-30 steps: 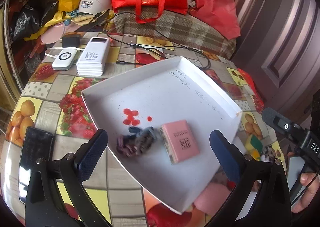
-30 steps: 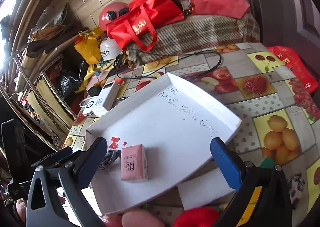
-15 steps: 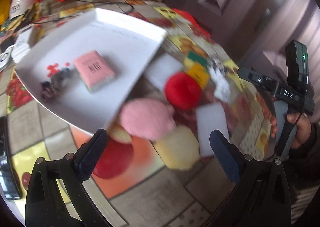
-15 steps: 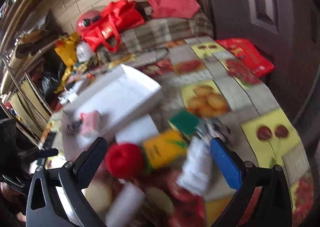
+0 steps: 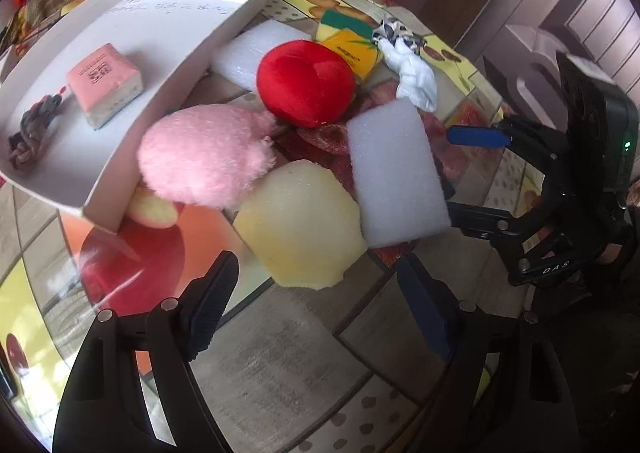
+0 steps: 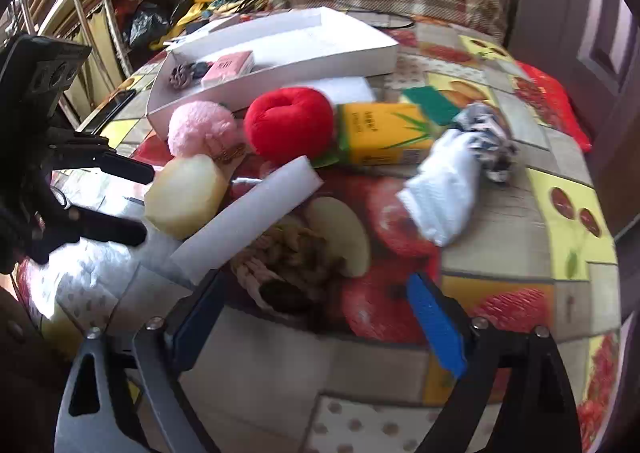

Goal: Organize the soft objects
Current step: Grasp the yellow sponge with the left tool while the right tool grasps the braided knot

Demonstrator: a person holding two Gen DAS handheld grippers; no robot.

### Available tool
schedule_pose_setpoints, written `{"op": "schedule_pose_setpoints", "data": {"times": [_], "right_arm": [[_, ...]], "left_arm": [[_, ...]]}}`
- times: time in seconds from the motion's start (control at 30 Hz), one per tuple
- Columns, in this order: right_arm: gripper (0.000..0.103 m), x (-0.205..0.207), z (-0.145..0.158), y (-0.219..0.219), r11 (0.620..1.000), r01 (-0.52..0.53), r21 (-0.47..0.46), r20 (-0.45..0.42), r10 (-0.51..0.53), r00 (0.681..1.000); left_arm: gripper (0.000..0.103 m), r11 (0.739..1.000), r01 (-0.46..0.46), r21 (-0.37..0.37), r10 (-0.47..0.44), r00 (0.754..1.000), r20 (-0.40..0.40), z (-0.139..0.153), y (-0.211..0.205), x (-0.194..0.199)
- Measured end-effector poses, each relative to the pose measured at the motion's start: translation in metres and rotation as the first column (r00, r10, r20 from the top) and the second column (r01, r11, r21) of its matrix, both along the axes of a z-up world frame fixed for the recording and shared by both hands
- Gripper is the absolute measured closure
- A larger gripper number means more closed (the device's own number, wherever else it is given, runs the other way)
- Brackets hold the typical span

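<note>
- Left gripper (image 5: 316,305): jaws spread wide, nothing between them, at 6 o'clock in the left wrist view, above bare desk (image 5: 280,365) with a fruit-print cover; also seen at 9 o'clock in the right wrist view (image 6: 138,201).
- Right gripper (image 6: 316,317): jaws spread, holding nothing, at 6 o'clock in its own view; seen at 3 o'clock in the left wrist view (image 5: 468,177), its lower finger just beside the white foam block.
- White tray (image 5: 172,17): at 10 o'clock, left wrist view. Holds 1 pink packet (image 5: 105,84) and 1 dark braided item (image 5: 30,135), apart from each other.
- Pink plush ball (image 5: 204,159): touching the tray's near wall, centre-left.
- Red plush ball (image 5: 306,87): at 12 o'clock of the pink ball, touching it.
- Pale yellow sponge (image 5: 300,223): centre, directly ahead of the left jaws, touching the pink ball and the foam block.
- White foam block (image 5: 396,173): at 3 o'clock of the yellow sponge.
- Second white foam block (image 5: 250,53): between tray and red ball.
- Yellow packet (image 6: 380,137): at 3 o'clock of the red ball, a green sponge (image 6: 432,103) behind it.
- White cloth bundle (image 6: 448,185) with patterned cloth: at 2 o'clock, right wrist view.
- Braided brown item (image 6: 288,261): on the desk just ahead of the right jaws.
</note>
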State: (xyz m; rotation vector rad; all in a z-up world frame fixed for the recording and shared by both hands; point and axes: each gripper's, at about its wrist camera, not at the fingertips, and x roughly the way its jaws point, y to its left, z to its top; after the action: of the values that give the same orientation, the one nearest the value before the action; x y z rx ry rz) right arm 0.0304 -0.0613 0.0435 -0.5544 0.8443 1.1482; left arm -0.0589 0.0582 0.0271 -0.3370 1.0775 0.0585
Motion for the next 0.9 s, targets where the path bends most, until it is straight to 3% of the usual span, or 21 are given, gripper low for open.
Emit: {"op": "schedule_pose_setpoints", "data": {"times": [0.13, 0.17, 0.2, 0.23, 0.33, 0.43, 0.63, 0.8, 0.9], "right_arm": [[0.032, -0.006, -0.012, 0.019, 0.998, -0.053, -0.030, 0.007, 0.053, 0.999], [0.036, -0.008, -0.015, 0.021, 0.997, -0.061, -0.043, 0.008, 0.061, 0.998], [0.041, -0.010, -0.015, 0.021, 0.997, -0.065, -0.049, 0.022, 0.066, 0.998], [0.051, -0.012, -0.015, 0.021, 0.996, -0.069, -0.053, 0.034, 0.071, 0.997], [0.068, -0.011, -0.012, 0.014, 0.996, -0.062, -0.070, 0.023, 0.064, 0.998], [0.068, 0.001, -0.002, 0.000, 0.998, -0.011, -0.061, 0.017, 0.012, 1.000], [0.068, 0.025, 0.046, -0.033, 0.987, 0.136, 0.080, 0.029, -0.139, 0.990], [0.068, 0.035, 0.101, -0.046, 0.935, 0.220, 0.277, -0.003, -0.228, 0.974], [0.068, 0.037, 0.123, -0.046, 0.905, 0.236, 0.353, -0.026, -0.243, 0.970]], "left_arm": [[0.029, 1.000, 0.006, 0.029, -0.006, 1.000, -0.007, -0.006, -0.004, 0.016], [0.041, 0.999, 0.011, 0.031, -0.011, 1.000, -0.001, -0.006, -0.005, 0.017], [0.047, 0.999, 0.015, 0.037, -0.015, 1.000, 0.000, -0.006, -0.006, 0.017], [0.048, 0.999, 0.014, 0.039, -0.014, 1.000, 0.003, -0.006, -0.006, 0.016], [0.053, 0.999, 0.003, 0.032, -0.003, 1.000, 0.024, -0.003, -0.005, 0.008], [0.054, 0.999, -0.018, 0.030, 0.016, 0.997, 0.073, 0.010, -0.002, -0.004], [0.054, 0.995, -0.072, 0.071, 0.057, 0.979, 0.194, 0.053, 0.006, -0.024], [0.054, 0.978, -0.169, 0.125, 0.123, 0.941, 0.314, 0.103, 0.025, -0.045], [0.054, 0.956, -0.260, 0.132, 0.202, 0.917, 0.345, 0.117, 0.041, -0.057]]}}
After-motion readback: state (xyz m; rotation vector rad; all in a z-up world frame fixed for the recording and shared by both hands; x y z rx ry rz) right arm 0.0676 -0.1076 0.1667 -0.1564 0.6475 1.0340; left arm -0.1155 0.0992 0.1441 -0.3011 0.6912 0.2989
